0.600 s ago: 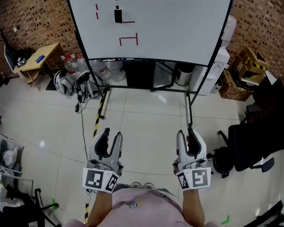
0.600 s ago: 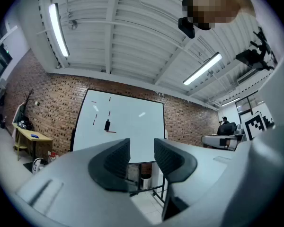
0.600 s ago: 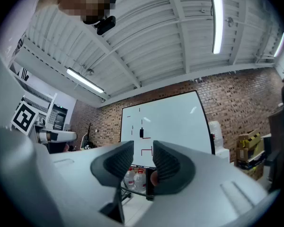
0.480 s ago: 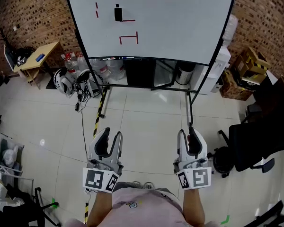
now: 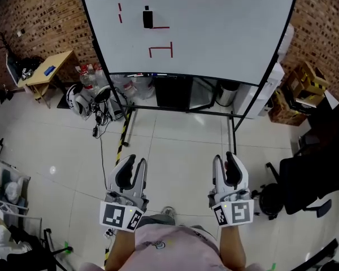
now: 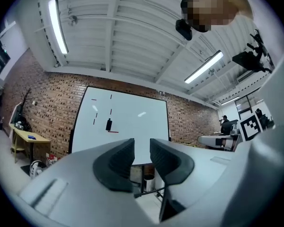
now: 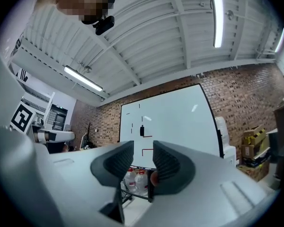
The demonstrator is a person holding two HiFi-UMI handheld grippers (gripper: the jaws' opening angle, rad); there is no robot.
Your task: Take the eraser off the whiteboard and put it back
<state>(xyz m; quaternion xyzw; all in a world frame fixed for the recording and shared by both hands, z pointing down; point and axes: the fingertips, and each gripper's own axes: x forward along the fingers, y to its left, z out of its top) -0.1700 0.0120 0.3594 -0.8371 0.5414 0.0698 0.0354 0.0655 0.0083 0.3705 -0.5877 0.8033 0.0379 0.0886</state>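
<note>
The black eraser [image 5: 148,19] sticks on the whiteboard [image 5: 226,27] at its upper left, among red marker strokes. It also shows small and far off in the left gripper view [image 6: 108,124] and the right gripper view [image 7: 142,131]. My left gripper [image 5: 130,161] and right gripper [image 5: 229,158] are held side by side at waist height over the tiled floor, well short of the board. Both point at the board. Each pair of jaws stands nearly together with only a narrow slit, and nothing is between them [image 6: 142,148] [image 7: 143,152].
The board's stand legs [image 5: 233,133] and a yellow-black floor strip [image 5: 122,131] lie ahead. Water bottles [image 5: 87,75], a helmet [image 5: 77,97] and a wooden table [image 5: 45,72] are at left. A black office chair [image 5: 311,179], cardboard boxes [image 5: 305,81] and a white unit [image 5: 263,86] are at right.
The whiteboard and its stand have slid down and right in the head view and look slightly nearer. Both grippers keep the same pose in front of the body.
</note>
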